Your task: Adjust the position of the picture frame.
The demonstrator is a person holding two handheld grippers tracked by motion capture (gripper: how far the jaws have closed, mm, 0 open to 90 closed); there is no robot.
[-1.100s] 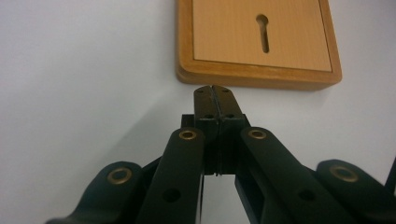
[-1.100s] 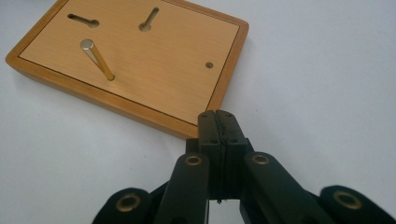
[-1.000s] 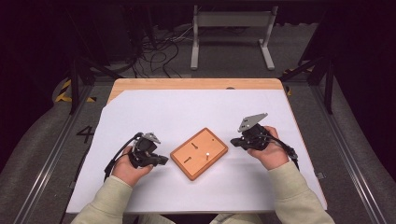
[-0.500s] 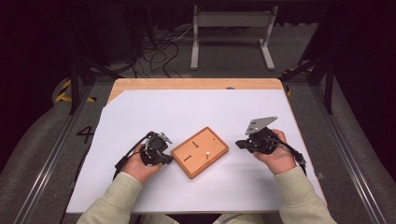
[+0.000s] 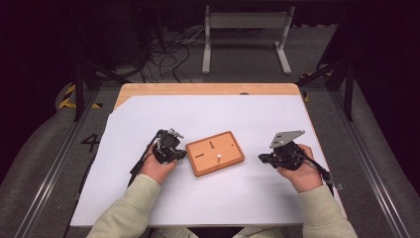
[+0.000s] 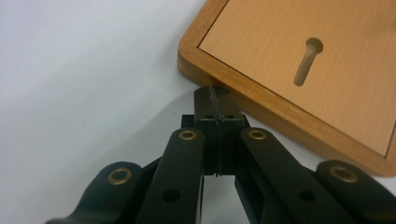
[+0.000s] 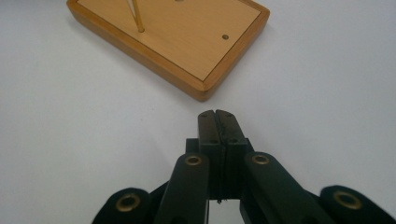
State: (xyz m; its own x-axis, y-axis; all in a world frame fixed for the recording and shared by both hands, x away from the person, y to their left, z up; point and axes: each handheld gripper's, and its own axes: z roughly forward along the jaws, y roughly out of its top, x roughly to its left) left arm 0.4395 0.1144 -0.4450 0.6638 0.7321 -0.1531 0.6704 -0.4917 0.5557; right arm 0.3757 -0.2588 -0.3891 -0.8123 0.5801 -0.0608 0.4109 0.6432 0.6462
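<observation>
Nearest the person, both hands rest low on the white table cover (image 5: 208, 198). The left gripper (image 5: 174, 154) has its jaws pressed together on nothing, their tips touching the near edge of the wooden board (image 5: 215, 152) by its corner (the left gripper view shows the contact clearly). The right gripper (image 5: 262, 158), jaws likewise closed and empty, sits apart from the board's other side. The board lies flat at mid-table between them, a keyhole slot (image 6: 307, 60) cut into its face and a thin brass pin (image 7: 136, 16) standing in it. Judging by this, the work has barely started: nothing is gripped or lifted. Compared with half a second ago, the left gripper has moved in against the board, while the right has backed slightly away.
</observation>
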